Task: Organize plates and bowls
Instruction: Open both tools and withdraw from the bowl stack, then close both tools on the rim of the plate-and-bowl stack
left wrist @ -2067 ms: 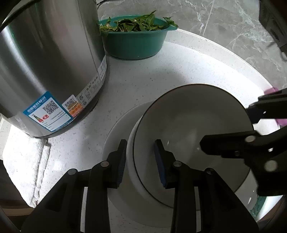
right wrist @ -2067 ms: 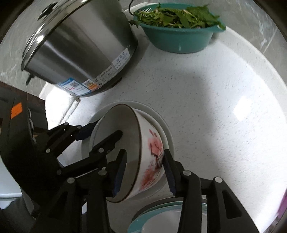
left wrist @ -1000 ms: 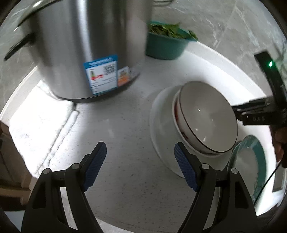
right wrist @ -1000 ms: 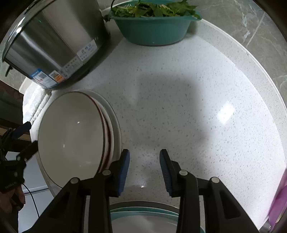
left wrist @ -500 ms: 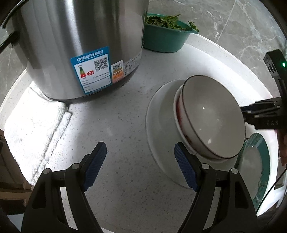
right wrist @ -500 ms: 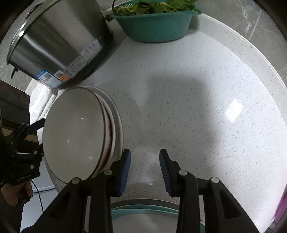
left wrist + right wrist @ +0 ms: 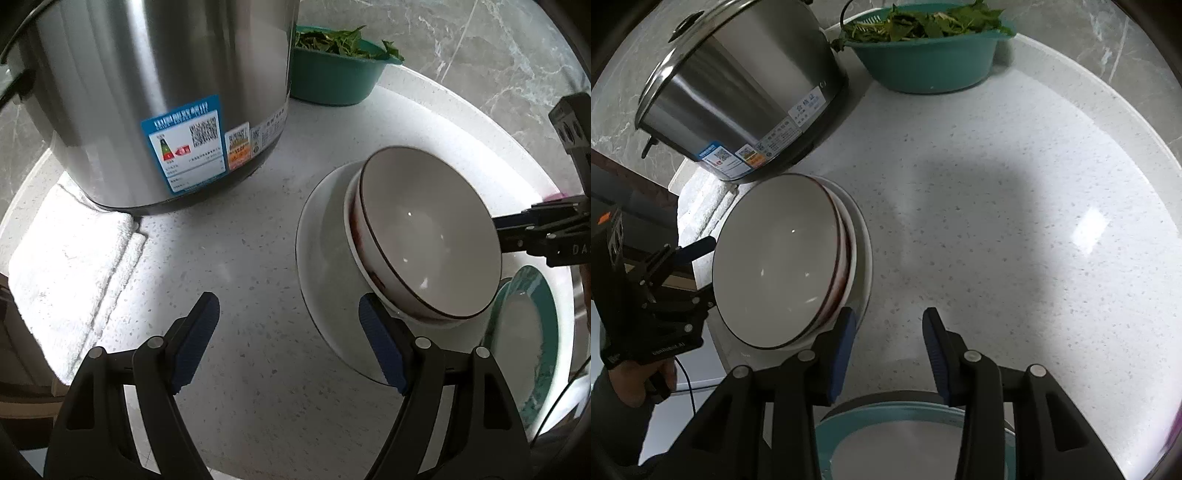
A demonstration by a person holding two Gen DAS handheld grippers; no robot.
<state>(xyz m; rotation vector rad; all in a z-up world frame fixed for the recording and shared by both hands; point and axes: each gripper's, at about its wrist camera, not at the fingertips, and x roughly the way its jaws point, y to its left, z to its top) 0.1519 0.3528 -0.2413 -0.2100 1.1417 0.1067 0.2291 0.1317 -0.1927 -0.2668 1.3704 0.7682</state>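
A white bowl with a dark rim (image 7: 428,236) sits nested in another bowl with red decoration (image 7: 356,227), both on a white plate (image 7: 321,254); the stack also shows in the right wrist view (image 7: 775,266). A teal-rimmed plate (image 7: 532,328) lies beside it, under my right gripper (image 7: 889,341). My left gripper (image 7: 290,343) is open wide and empty, left of the stack. My right gripper is open and empty, just right of the stack.
A large steel cooker (image 7: 147,96) stands at the back left on the white speckled counter (image 7: 1015,206). A teal basin of green leaves (image 7: 332,70) sits behind it. A white towel (image 7: 70,266) lies at the left counter edge.
Both grippers let go of the bowl, which now rests in the stack on the plate. The left gripper opened wide and drew back; the right one moved off to the right.
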